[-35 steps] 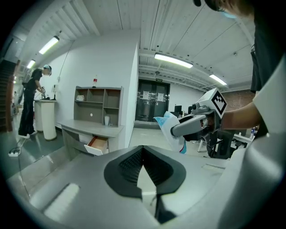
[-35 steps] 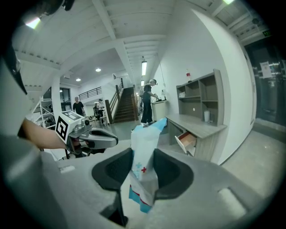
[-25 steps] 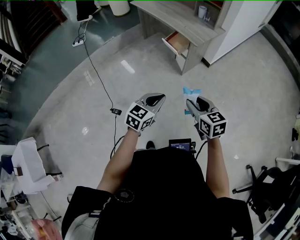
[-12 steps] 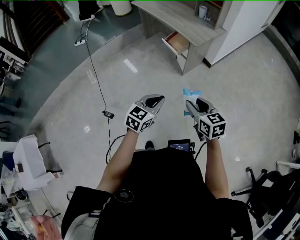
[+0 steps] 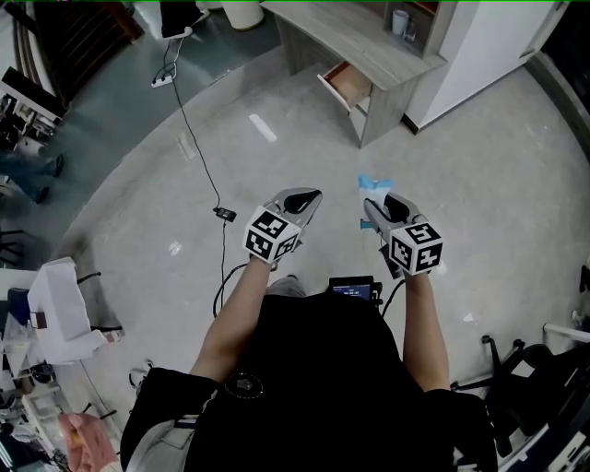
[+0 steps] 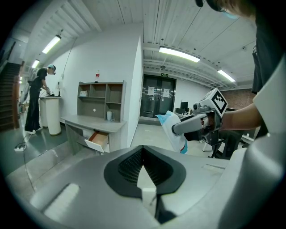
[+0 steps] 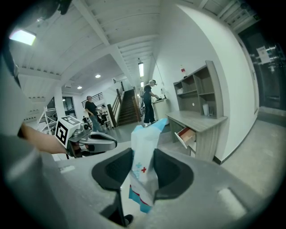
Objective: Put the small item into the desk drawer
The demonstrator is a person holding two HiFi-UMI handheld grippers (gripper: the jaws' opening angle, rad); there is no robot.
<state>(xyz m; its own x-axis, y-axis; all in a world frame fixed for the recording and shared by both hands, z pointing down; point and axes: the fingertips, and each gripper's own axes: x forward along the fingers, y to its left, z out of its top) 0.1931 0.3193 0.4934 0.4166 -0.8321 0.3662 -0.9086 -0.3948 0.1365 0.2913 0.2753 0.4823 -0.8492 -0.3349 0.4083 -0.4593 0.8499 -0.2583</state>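
My right gripper (image 5: 371, 205) is shut on a small white and blue packet (image 7: 144, 170) with a red cross; its blue top (image 5: 375, 182) pokes past the jaws in the head view. My left gripper (image 5: 309, 196) is shut with nothing in it, held level with the right one at waist height. The grey desk (image 5: 355, 37) stands well ahead, with its drawer (image 5: 348, 85) pulled open and showing a brown inside. The same drawer (image 7: 187, 135) shows in the right gripper view, and the drawer (image 6: 98, 140) also appears in the left gripper view, beside the packet (image 6: 175, 131).
A black cable (image 5: 198, 152) runs across the floor from a power strip (image 5: 164, 77) at the left. A white wall panel (image 5: 470, 51) stands right of the desk. A cup (image 5: 397, 22) sits on a desk shelf. A white cart (image 5: 60, 313) is at the left, chair legs (image 5: 507, 359) at the right.
The floor and desk have shifted slightly in the head view as the person moves. Both grippers keep the same pose and the packet stays held.
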